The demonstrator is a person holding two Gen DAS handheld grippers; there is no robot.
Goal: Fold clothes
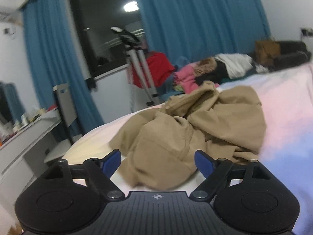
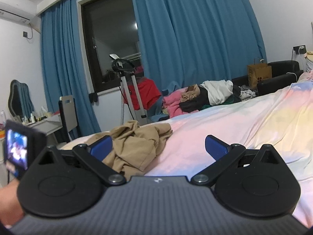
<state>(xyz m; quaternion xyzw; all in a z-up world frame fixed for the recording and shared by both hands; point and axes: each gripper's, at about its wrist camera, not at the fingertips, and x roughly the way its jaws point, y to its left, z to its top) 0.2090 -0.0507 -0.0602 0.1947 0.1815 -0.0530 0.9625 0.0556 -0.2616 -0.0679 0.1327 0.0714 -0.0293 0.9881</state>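
Blue curtains (image 2: 185, 39) flank a dark window (image 2: 111, 45) on the far wall ahead of the jaws. A tripod (image 2: 133, 96) stands below it. Left of the jaws are a white table (image 2: 49, 122) and a chair (image 2: 68, 113); a pastel bed (image 2: 254, 121) spreads beneath them.

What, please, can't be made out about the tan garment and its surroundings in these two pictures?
- Tan garment: its type, since it lies crumpled; in the left wrist view the left tool covers its near edge.
- Right wrist view: the right tool and its blue finger hide part of the garment.
- Clothes pile: single items too small and overlapped.
- Left wrist view: motion blur softens the bedsheet.
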